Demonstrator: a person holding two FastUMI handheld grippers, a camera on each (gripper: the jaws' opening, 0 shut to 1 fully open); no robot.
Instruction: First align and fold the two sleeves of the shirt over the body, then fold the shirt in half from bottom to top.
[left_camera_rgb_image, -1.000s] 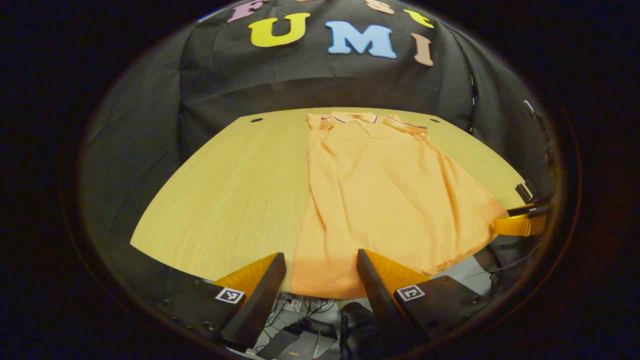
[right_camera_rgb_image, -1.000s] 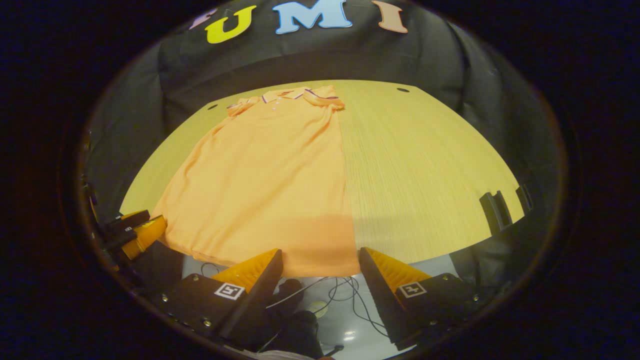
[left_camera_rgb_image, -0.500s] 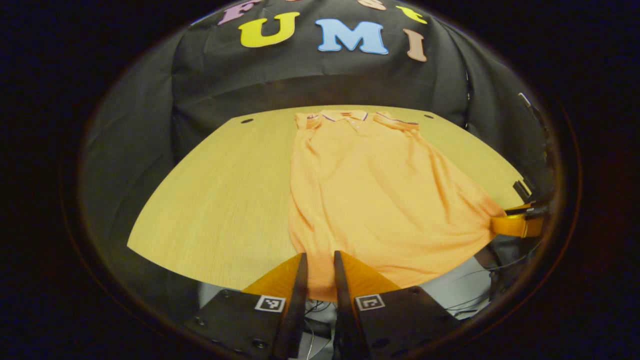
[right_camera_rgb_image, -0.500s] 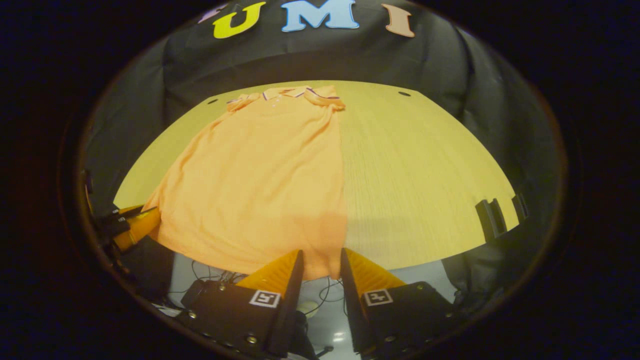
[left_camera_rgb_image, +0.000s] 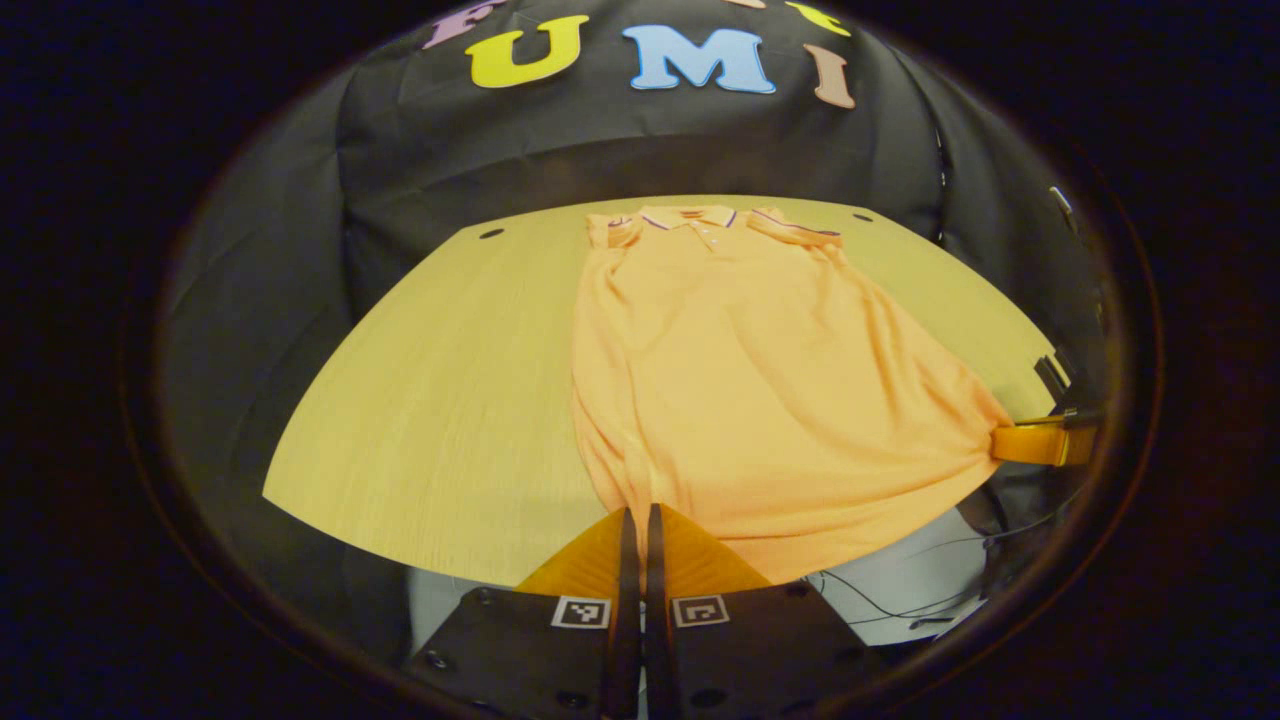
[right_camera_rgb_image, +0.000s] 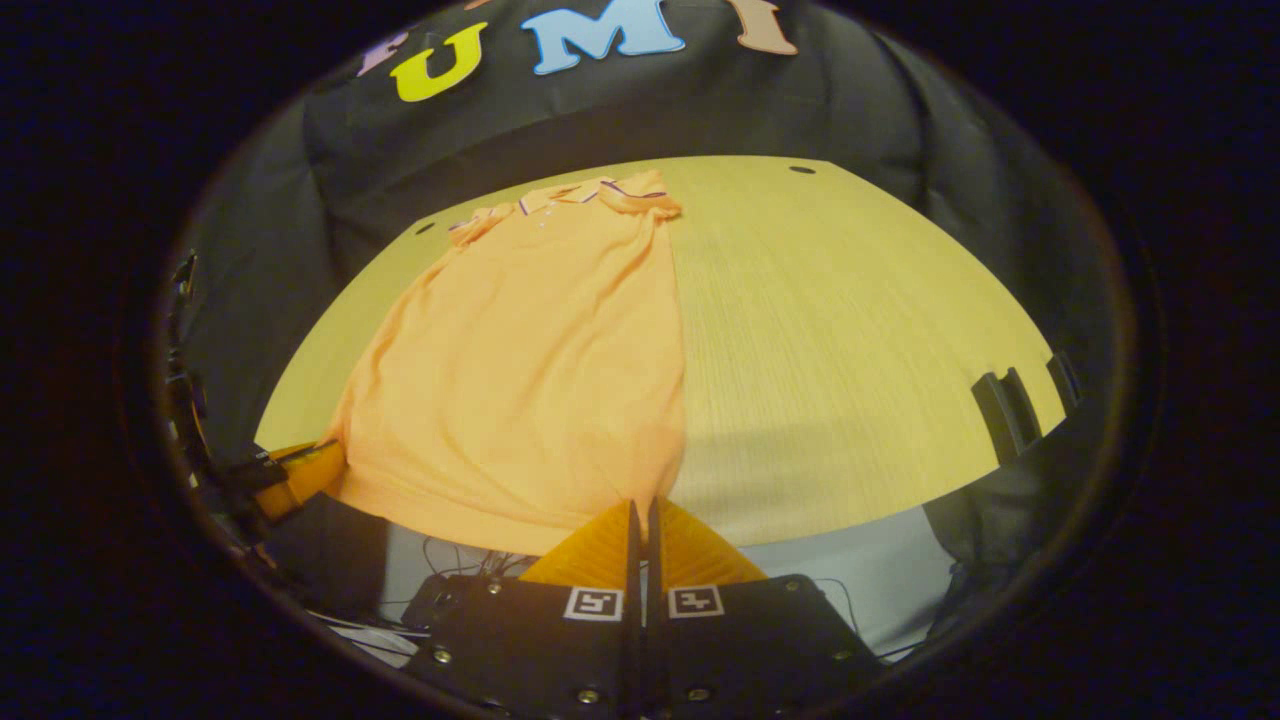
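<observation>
An orange polo shirt (left_camera_rgb_image: 750, 380) (right_camera_rgb_image: 540, 360) lies lengthwise on the wooden table (left_camera_rgb_image: 450, 400), collar at the far end, both sleeves folded in over the body. Its bottom hem hangs at the near table edge. My left gripper (left_camera_rgb_image: 637, 515) is shut on the hem's left corner. My right gripper (right_camera_rgb_image: 641, 505) is shut on the hem's right corner. In the left gripper view the right gripper (left_camera_rgb_image: 1040, 442) also appears at the far right, and in the right gripper view the left gripper (right_camera_rgb_image: 295, 470) sits at the lower left.
Bare wood (right_camera_rgb_image: 850, 330) stretches beside the shirt on both sides. Two small dark holes (left_camera_rgb_image: 491, 233) (right_camera_rgb_image: 801, 170) mark the far corners of the table. A dark bracket (right_camera_rgb_image: 1000, 410) sits at the table's right edge. Cables lie on the floor (left_camera_rgb_image: 880, 600) below the near edge.
Both grippers went from wide open around the hem to shut on its two corners. The hem has lifted and bunched slightly at each grip.
</observation>
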